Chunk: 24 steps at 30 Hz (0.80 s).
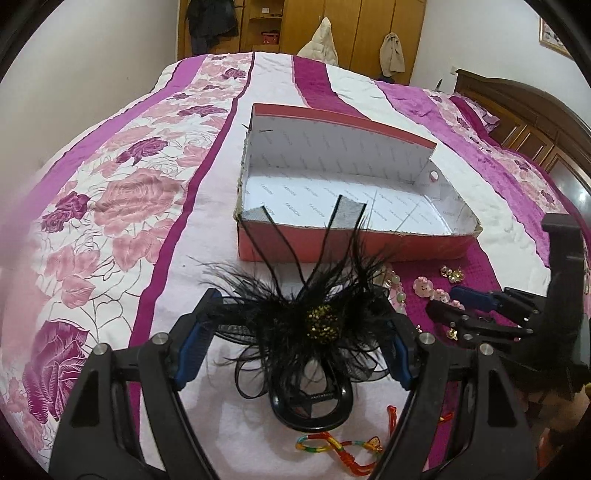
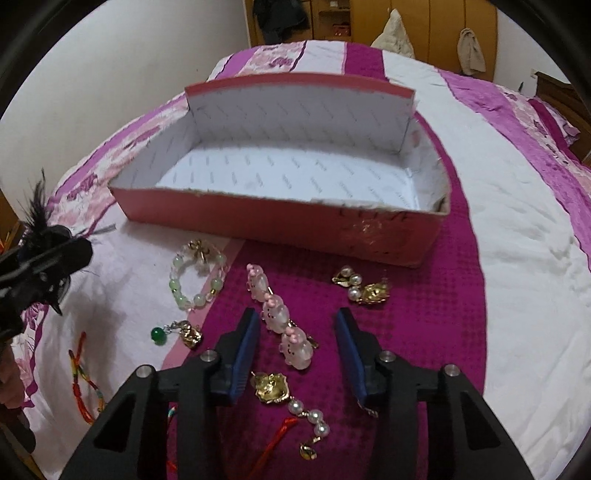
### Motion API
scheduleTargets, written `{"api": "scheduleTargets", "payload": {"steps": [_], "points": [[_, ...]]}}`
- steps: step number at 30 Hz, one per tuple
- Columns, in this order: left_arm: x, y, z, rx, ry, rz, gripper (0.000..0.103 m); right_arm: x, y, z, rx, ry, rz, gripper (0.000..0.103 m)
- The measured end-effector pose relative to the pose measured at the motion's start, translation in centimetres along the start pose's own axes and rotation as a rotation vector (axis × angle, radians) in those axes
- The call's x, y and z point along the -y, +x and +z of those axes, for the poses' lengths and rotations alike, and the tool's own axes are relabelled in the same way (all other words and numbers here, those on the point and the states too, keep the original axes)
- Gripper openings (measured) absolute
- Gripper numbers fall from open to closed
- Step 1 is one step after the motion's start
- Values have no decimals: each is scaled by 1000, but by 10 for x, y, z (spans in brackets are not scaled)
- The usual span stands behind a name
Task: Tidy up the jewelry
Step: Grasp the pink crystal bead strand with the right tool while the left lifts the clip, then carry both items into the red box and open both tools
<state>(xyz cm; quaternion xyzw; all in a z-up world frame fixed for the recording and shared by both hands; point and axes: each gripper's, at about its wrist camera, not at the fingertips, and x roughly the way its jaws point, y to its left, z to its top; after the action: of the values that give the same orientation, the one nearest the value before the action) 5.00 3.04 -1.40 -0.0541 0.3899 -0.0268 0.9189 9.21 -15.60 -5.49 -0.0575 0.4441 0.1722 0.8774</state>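
Note:
My left gripper (image 1: 299,317) is closed on a black feather hair clip (image 1: 317,325) with a gold sequin centre, in front of the open pink box (image 1: 332,251). The box has a white lining with nothing in it (image 2: 280,173). My right gripper (image 2: 295,325) is open above a pink bear-bead clip (image 2: 280,317) on the magenta stripe. Around it lie a green bead bracelet (image 2: 195,280), a green-bead charm (image 2: 177,332), gold and pearl earrings (image 2: 362,286) and a gold pearl chain (image 2: 291,402). The left gripper with the feather clip shows at the left edge (image 2: 44,254).
Everything lies on a bed with a pink, purple and white floral quilt (image 1: 122,206). Red-orange woven cords lie at the near left (image 2: 83,387) and under the feather clip (image 1: 340,448). Wooden wardrobes (image 1: 369,29) and a headboard (image 1: 524,110) stand beyond.

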Motion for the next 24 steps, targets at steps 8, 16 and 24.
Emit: {"api": "scheduleTargets", "payload": {"steps": [8, 16, 24], "points": [[3, -3, 1, 5, -2, -2, 72, -7, 4, 1, -4, -56, 27, 16], [6, -18, 8, 1, 14, 2, 72, -8, -28, -4, 46, -12, 92, 16], [10, -33, 26, 53, 29, -7, 72, -6, -70, 7, 134, 27, 118, 16]]}}
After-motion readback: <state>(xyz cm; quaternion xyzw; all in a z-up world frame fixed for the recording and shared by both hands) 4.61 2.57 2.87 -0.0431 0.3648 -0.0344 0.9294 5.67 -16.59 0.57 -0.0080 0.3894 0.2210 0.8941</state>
